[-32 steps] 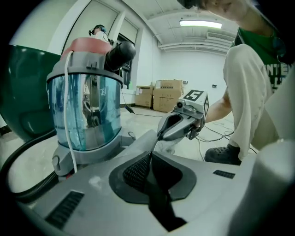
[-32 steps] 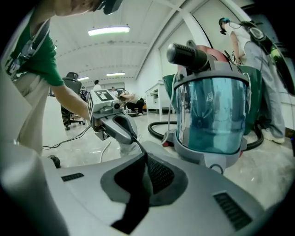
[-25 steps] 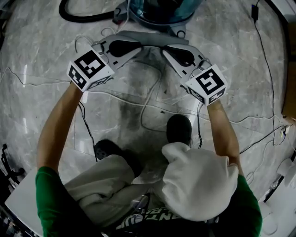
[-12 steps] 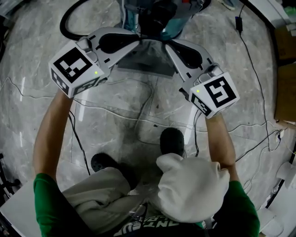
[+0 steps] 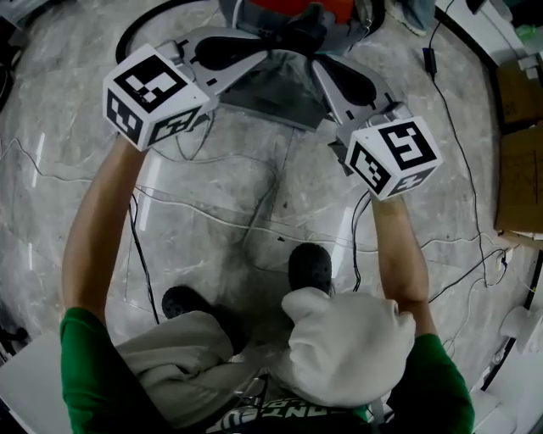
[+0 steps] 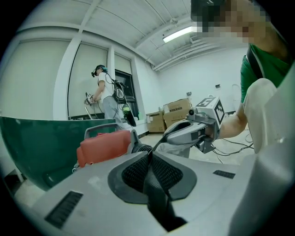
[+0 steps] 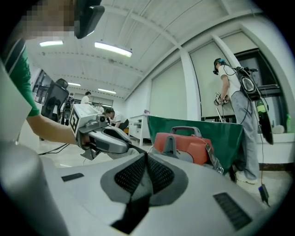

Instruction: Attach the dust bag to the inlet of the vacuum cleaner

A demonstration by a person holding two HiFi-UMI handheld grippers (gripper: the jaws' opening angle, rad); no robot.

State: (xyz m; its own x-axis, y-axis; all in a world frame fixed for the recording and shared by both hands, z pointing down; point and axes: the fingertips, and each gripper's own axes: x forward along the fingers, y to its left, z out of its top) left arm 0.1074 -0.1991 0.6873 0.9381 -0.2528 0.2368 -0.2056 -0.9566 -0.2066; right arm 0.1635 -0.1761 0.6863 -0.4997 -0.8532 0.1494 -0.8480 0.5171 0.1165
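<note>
Left gripper (image 5: 261, 66) and right gripper (image 5: 316, 68) were both clenched on the bag (image 5: 276, 91). It hung between them, near the vacuum (image 5: 288, 15).

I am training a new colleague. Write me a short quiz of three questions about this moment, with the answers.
1. True or false: the left hand-held gripper is open and empty.
2. What does the right hand-held gripper hold? A) a sponge B) the dust bag C) a cup
3. Fill in: the top of the vacuum cleaner is ___ in colour.

Key: 1 false, it is shut on the dust bag; 2 B; 3 red.
</note>
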